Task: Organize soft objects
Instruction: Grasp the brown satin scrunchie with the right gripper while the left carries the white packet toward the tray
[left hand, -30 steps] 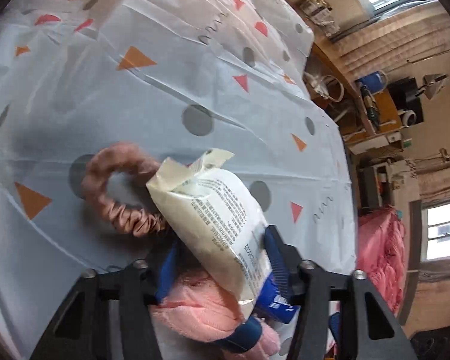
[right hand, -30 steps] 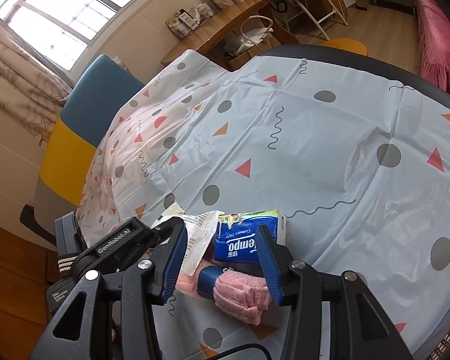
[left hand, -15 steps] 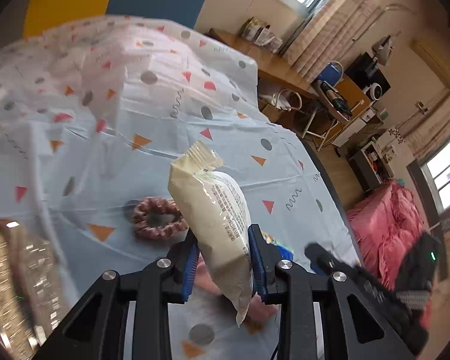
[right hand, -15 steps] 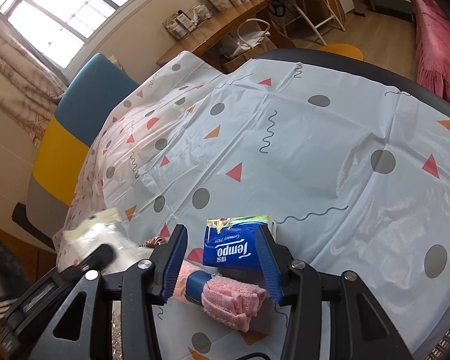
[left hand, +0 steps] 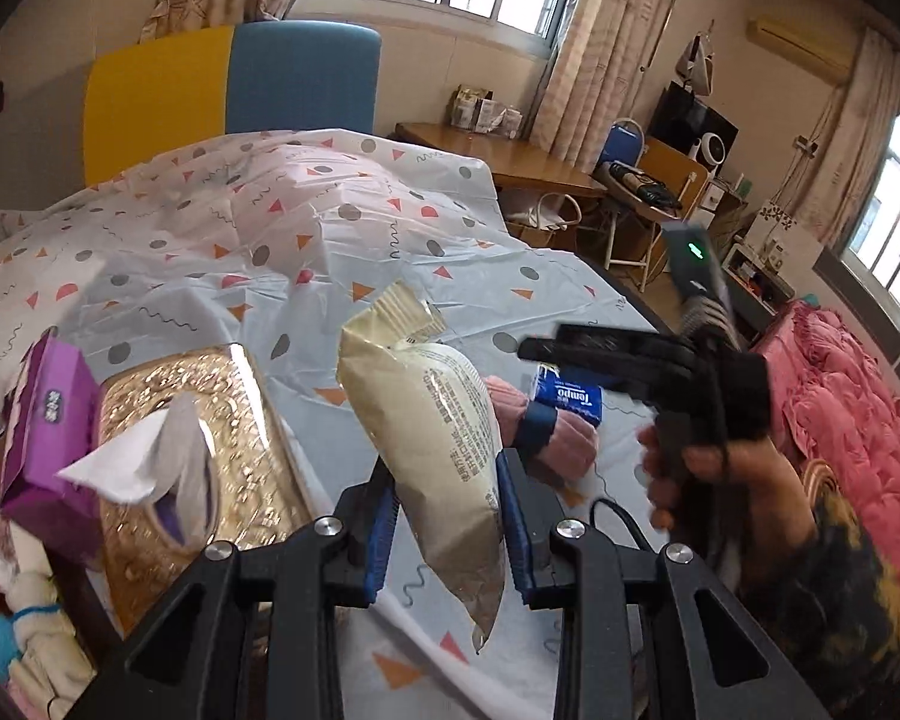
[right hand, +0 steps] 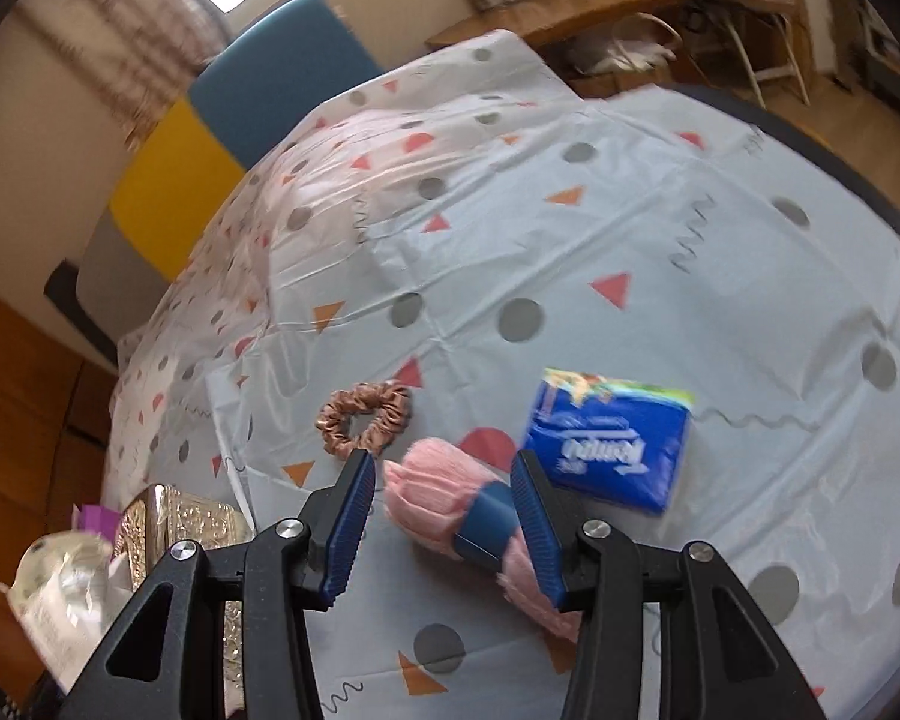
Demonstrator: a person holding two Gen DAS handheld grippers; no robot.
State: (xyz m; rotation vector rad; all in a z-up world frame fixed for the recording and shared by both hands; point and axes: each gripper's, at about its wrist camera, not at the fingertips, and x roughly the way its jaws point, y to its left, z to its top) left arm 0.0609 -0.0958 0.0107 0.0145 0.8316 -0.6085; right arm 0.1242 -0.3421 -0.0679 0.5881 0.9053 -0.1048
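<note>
tablecloth (right hand: 570,276): spread under both grippers, far end blurred | gold box (left hand: 198,438): left of left gripper, base cut off | left gripper (left hand: 444,525): clamped on pouch (left hand: 432,456), print unreadable | right gripper (right hand: 444,519): jaws apart astride pink towel (right hand: 432,498), contact unclear | tissue pack (right hand: 612,444): right of it | scrunchie (right hand: 363,417): just ahead-left

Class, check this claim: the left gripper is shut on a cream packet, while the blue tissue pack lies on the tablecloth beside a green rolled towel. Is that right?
Not quite. The rolled towel is pink, with a blue band, as the right wrist view shows. The left gripper is indeed shut on the cream packet, and the blue tissue pack lies on the tablecloth.
</note>
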